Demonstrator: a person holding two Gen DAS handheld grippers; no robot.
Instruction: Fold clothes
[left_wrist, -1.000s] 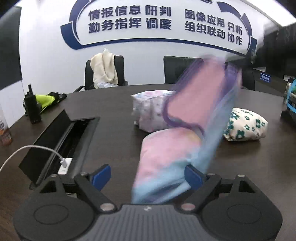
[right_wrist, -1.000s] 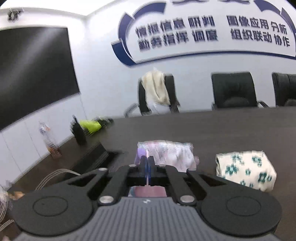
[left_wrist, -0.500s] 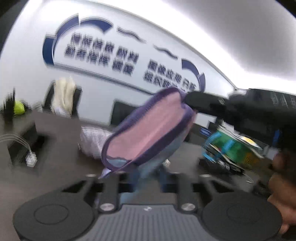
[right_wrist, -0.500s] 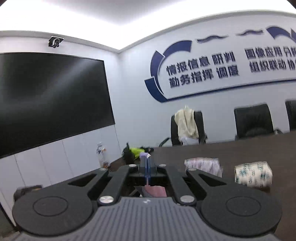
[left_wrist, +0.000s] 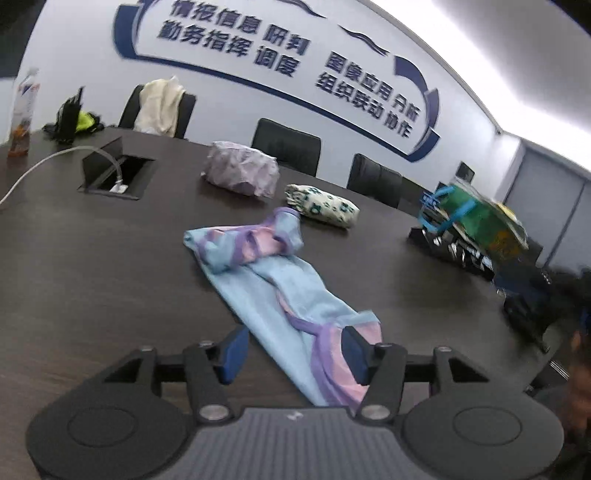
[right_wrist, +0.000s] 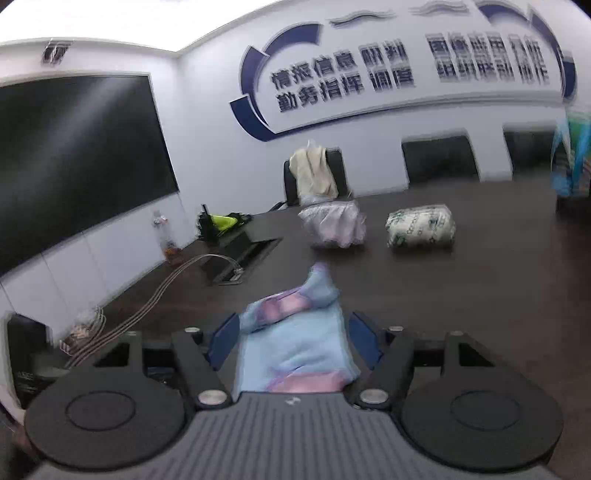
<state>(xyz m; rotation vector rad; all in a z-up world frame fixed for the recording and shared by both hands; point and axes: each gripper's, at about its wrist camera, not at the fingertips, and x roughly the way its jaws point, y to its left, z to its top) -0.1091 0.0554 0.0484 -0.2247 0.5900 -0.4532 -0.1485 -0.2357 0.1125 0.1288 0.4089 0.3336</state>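
Garment (left_wrist: 273, 291) lies stretched on dark table (left_wrist: 92, 266); left gripper (left_wrist: 295, 347) and right gripper (right_wrist: 291, 339) both spread, apparently released.

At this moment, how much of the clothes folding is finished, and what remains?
Done, apparently: two folded bundles, a lilac print one and a white one with green flowers, sit on the dark table. In hand: nothing is gripped; the blue-and-pink garment lies stretched out and rumpled, unfolded, with both the left tongs and right tongs open around its ends. Left: folding this garment.
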